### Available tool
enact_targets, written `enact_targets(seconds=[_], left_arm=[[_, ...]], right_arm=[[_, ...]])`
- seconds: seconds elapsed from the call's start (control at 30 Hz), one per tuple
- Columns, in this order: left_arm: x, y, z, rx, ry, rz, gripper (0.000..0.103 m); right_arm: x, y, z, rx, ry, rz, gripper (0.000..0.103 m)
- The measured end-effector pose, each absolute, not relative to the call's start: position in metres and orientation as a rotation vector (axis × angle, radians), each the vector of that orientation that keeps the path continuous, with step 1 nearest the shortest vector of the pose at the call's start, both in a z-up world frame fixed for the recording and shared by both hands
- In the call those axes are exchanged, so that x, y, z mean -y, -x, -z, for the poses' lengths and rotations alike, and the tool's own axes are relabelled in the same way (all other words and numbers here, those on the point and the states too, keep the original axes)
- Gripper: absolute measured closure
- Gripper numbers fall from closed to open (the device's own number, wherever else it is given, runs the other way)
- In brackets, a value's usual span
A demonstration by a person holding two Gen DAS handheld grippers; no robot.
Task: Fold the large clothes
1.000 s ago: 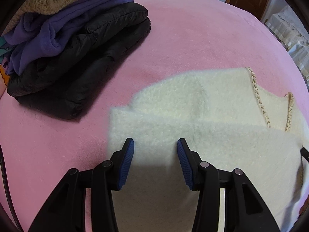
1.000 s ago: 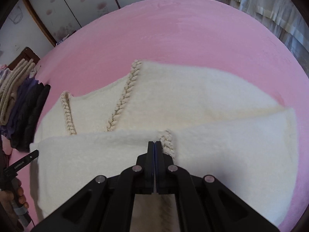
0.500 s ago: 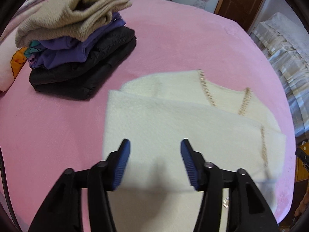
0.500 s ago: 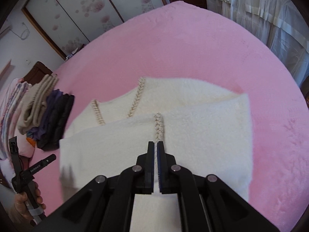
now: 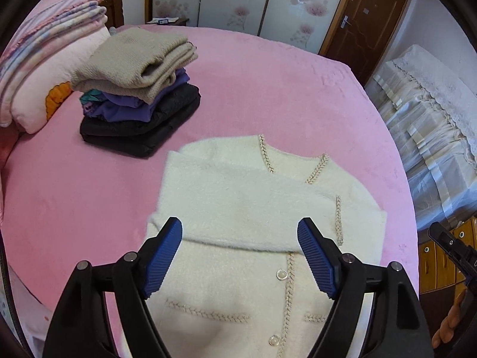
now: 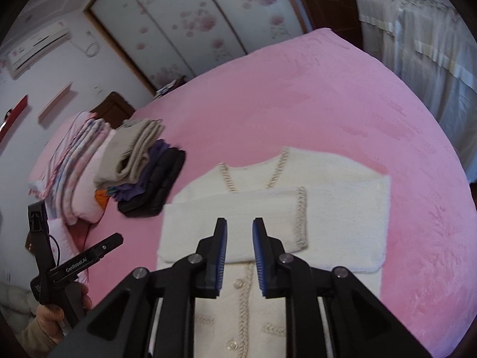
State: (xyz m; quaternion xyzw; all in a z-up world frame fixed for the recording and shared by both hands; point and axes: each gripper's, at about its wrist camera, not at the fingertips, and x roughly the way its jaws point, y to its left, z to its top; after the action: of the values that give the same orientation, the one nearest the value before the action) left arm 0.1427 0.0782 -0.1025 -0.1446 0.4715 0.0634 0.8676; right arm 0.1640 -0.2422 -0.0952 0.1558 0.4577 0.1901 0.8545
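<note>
A fluffy cream cardigan (image 5: 247,197) with braided trim lies flat on the pink bed (image 5: 268,89), both sleeves folded across its chest. It also shows in the right wrist view (image 6: 342,214). My left gripper (image 5: 240,253) is open wide and empty, raised above the cardigan's lower half. My right gripper (image 6: 240,256) is open a little and empty, also held above the cardigan near its button line. The left gripper's body (image 6: 74,265) shows at the left of the right wrist view, off the bed's near edge.
A stack of folded clothes (image 5: 140,95), beige on purple on black, sits on the bed left of the cardigan. A folded striped quilt on a pillow (image 5: 38,68) lies beyond it. A covered sofa (image 5: 432,125) stands right of the bed.
Both grippers lifted up and back from the cardigan. The right gripper opened from shut, releasing the folded sleeve. The left gripper's jaws spread wider.
</note>
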Motion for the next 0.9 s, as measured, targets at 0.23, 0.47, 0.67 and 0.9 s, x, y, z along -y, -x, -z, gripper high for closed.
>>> enact_targets(seconds=[0.23,0.47,0.67,0.9], left_arm=[[-0.066,-0.105,0.078,-0.992,0.342,-0.145,0.02],[-0.055,-0.07,0.066,-0.998,0.33,-0.14,0.02],[-0.055,-0.046,0.067,-1.004,0.293,-0.11,0.02],[-0.07,-0.014,0.087,-1.017,0.255,-0.069,0.02]], right_arm=[[0.223,-0.135,0.076,-0.946,-0.225,-0.528,0.083],[0.217,-0.102,0.067,-0.947,-0.195,-0.61,0.08],[0.214,-0.072,0.065,-0.933,-0.172,-0.622,0.079],[0.212,-0.029,0.077,-0.901,-0.091,-0.529,0.078]])
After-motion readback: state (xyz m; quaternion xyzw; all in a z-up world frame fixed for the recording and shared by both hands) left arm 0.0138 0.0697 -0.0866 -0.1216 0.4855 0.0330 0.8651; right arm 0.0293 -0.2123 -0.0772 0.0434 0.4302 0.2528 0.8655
